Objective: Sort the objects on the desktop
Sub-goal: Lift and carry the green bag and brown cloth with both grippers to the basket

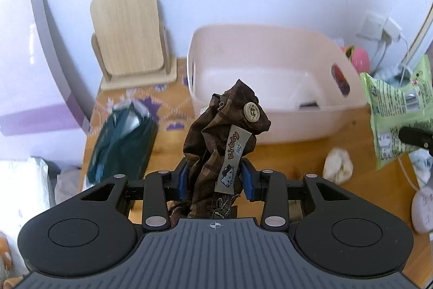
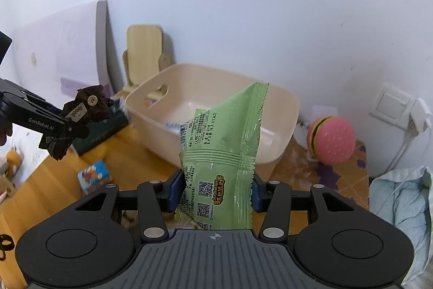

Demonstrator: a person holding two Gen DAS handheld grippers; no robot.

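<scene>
Brown pouch (image 1: 220, 142) clamped in left gripper (image 1: 216, 178); green packet (image 2: 224, 159) in right gripper (image 2: 216, 192).

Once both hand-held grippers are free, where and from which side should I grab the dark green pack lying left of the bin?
Grip the dark green pack across its narrow width near the middle, coming from above with the left hand-held gripper. It lies flat and long on the table, its long sides free, apart from the bin. Its torn far end looks loose.
</scene>
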